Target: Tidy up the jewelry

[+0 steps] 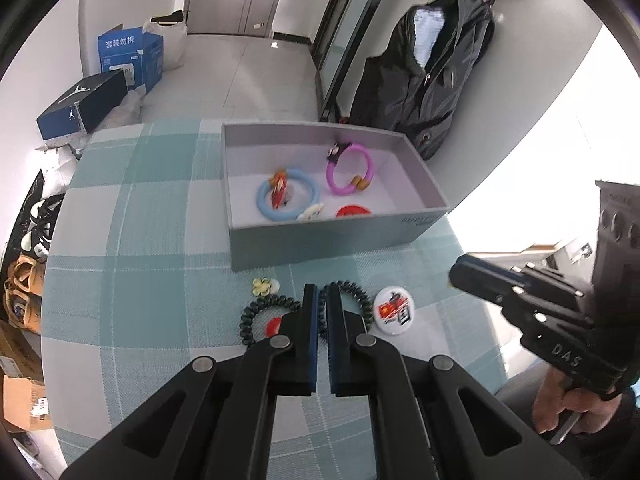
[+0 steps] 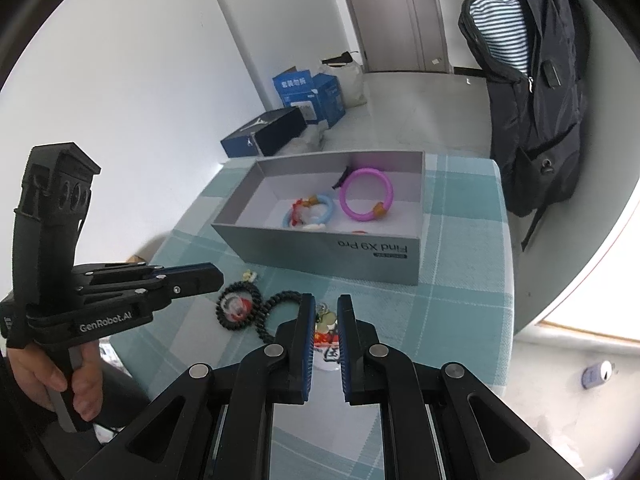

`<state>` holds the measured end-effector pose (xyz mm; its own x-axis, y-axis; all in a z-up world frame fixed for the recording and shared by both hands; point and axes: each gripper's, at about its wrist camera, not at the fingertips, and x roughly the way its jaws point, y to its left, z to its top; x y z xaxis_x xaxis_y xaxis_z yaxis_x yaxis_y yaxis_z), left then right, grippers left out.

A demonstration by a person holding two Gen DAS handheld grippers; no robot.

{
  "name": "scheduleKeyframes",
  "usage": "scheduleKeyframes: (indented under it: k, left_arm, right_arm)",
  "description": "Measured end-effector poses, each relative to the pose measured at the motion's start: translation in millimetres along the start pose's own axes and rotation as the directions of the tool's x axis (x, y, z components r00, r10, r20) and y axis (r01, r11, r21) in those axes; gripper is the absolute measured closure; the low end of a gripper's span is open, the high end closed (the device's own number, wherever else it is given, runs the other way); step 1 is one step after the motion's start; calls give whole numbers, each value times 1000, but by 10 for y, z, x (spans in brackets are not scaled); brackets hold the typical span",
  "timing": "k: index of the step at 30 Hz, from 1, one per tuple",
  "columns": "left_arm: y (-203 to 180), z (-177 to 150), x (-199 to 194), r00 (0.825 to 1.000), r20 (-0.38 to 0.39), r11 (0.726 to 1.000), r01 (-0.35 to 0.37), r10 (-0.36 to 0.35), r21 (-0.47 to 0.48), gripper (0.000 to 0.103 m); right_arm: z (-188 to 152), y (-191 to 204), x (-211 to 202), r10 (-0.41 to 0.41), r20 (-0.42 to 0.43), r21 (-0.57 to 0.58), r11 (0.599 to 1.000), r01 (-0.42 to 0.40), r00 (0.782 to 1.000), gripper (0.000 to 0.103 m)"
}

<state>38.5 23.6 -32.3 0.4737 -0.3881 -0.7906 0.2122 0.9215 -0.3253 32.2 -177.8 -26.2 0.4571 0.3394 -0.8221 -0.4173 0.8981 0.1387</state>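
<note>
From my left fingers, nearly shut with nothing between them over the black coil bracelet on the bench, I read rightward to my right fingers, slightly parted and empty, nearest the round badge low centre.

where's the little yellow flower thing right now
In the left wrist view the yellow flower lies on the checked tablecloth, just in front of the grey box, near its left end, and beside the dark coiled hair tie.
</note>
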Motion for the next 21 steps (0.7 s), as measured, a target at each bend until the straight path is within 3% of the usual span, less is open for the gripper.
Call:
scheduleKeyframes:
  k: [12, 16, 21]
  left_arm:
    - [140, 365, -254, 991, 94, 990, 105, -96, -99, 103]
    - [147, 338, -336, 993, 68, 992, 104, -99, -76, 103]
    - [149, 127, -10, 996, -80, 997, 43, -48, -63, 99]
  right_arm:
    - [345, 3, -99, 111, 67, 79, 990, -116, 992, 93]
    - [499, 27, -124, 118, 85, 61, 991, -123, 989, 93]
    - [497, -44, 19, 139, 66, 99, 984, -145, 988, 93]
